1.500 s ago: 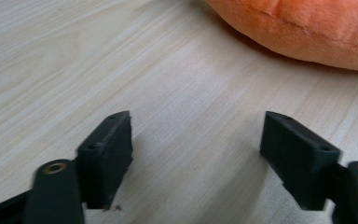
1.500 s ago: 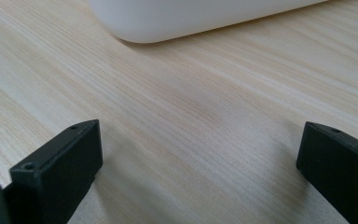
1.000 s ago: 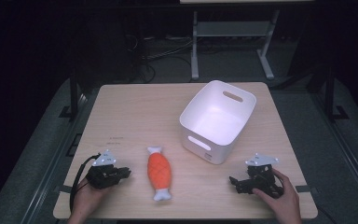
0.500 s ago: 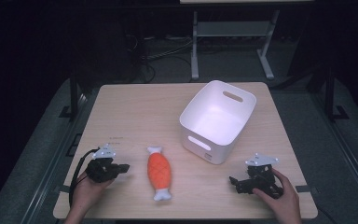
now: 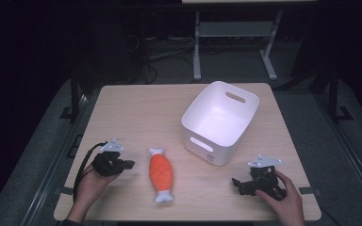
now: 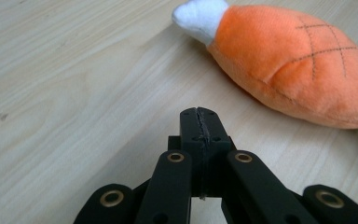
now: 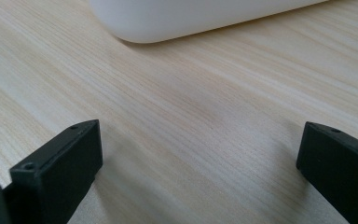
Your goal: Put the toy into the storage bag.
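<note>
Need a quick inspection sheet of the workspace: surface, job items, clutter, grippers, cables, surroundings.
Surface: light wooden table, bare apart from the items below.
Job's things: orange plush drumstick lying flat near the front edge; white bin with handle slots, upright, empty, apart from the toy.
Clutter: nothing seen.
Grippers: left gripper shut, empty, beside the toy; right gripper open wide, empty, in front of the bin.
Cables: black cable trailing from the left gripper over the table edge.
Surroundings: dark room, grey floor, metal stand behind the table.
</note>
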Demonstrator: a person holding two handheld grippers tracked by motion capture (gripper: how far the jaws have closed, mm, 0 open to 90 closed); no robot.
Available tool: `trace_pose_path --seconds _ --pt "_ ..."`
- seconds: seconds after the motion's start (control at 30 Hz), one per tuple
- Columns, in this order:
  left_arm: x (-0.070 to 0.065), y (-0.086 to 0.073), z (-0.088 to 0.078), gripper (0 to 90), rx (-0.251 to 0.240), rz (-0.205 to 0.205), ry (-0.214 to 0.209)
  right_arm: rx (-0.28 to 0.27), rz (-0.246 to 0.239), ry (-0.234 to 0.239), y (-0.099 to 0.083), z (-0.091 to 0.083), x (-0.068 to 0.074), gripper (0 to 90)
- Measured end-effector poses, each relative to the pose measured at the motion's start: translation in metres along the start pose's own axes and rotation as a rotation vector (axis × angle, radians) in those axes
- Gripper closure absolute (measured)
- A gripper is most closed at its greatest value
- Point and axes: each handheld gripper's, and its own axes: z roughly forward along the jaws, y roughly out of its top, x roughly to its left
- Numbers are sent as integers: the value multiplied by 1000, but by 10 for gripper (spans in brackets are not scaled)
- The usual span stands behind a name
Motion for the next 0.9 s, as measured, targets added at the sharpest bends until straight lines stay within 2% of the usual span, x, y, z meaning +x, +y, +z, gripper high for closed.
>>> trace_pose_path --seconds 0.23,0.33,0.63,0.9 --pt "4 11 3 897 17 -5 0 0 0 0 0 0 0 0" --pt "5 15 6 898 37 5 1 0 0 0 0 0 0 0" --pt "5 29 15 897 33 11 -1 0 0 0 0 0 0 0" --pt "1 43 27 897 56 37 2 0 0 0 0 0 0 0"
